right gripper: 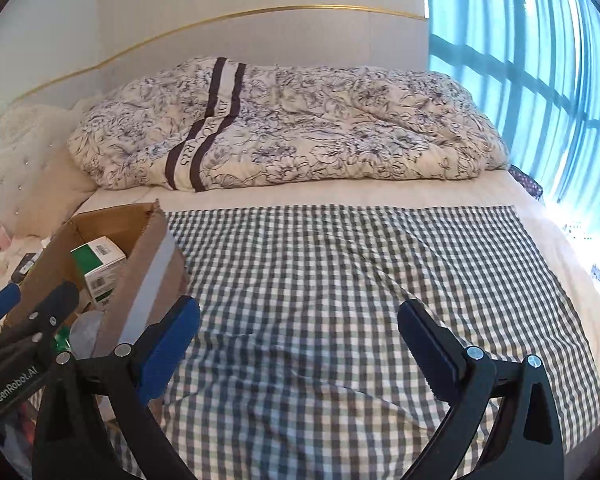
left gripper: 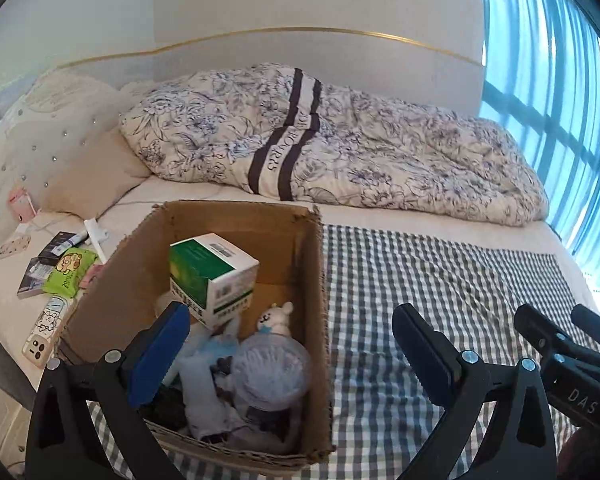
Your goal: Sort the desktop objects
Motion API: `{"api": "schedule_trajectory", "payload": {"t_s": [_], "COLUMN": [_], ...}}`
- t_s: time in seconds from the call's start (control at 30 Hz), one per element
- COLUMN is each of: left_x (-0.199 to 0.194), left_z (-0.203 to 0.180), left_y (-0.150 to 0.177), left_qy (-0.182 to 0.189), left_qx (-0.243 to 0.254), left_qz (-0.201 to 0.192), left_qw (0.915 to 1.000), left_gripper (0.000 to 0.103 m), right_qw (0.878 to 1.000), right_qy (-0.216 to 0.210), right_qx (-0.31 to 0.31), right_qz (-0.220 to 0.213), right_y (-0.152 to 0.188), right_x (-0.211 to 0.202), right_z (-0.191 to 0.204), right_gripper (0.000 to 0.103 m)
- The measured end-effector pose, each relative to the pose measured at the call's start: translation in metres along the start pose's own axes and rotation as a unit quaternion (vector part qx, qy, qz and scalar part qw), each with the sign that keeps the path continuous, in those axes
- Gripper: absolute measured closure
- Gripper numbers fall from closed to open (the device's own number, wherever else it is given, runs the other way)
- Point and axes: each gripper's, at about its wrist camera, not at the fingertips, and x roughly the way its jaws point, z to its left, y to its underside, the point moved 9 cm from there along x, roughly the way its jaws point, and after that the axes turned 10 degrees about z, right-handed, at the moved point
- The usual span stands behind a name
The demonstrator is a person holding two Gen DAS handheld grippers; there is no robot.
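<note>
An open cardboard box (left gripper: 284,236) stands on a checked cloth (left gripper: 440,280) spread over a bed. Inside lie a green and white carton (left gripper: 212,272), a small white plush figure (left gripper: 278,318), a clear round lidded jar (left gripper: 270,372) and pale blue fabric (left gripper: 204,396). My left gripper (left gripper: 292,348) hangs open above the box's near right side, its fingers holding nothing. The right wrist view shows the box (right gripper: 140,268) at the left with the carton (right gripper: 100,268) inside. My right gripper (right gripper: 298,340) stands open over the bare checked cloth (right gripper: 360,272), nothing between its fingers.
Left of the box lie a green wipes pack (left gripper: 70,270), a phone (left gripper: 44,334), dark small boxes (left gripper: 58,246) and a white tube (left gripper: 96,240). A rumpled floral duvet (left gripper: 320,144) fills the far side. A blue-curtained window (left gripper: 560,100) stands right.
</note>
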Motion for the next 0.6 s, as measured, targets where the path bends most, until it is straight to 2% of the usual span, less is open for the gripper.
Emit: {"api": "schedule_trajectory", "payload": {"t_s": [0.37, 0.5, 0.6], "left_x": [0.001, 0.008, 0.007], "left_z": [-0.007, -0.009, -0.012], "left_y": [0.005, 0.007, 0.009], "left_qy": [-0.007, -0.003, 0.003], "left_qx": [0.011, 0.009, 0.017], "left_qz": [0.006, 0.026, 0.023], "left_qw": [0.9999, 0.9996, 0.9996], "left_gripper": [0.000, 0.000, 0.000], "right_qw": [1.000, 1.000, 1.000], "right_qy": [-0.002, -0.001, 0.001], "right_qx": [-0.004, -0.010, -0.012], "right_qz": [0.008, 0.012, 0.012], "right_y": [0.009, 0.011, 0.013], "right_x": [0.003, 0.004, 0.005], "right_z": [0.001, 0.003, 0.003], "right_gripper": [0.003, 0.003, 0.003]}}
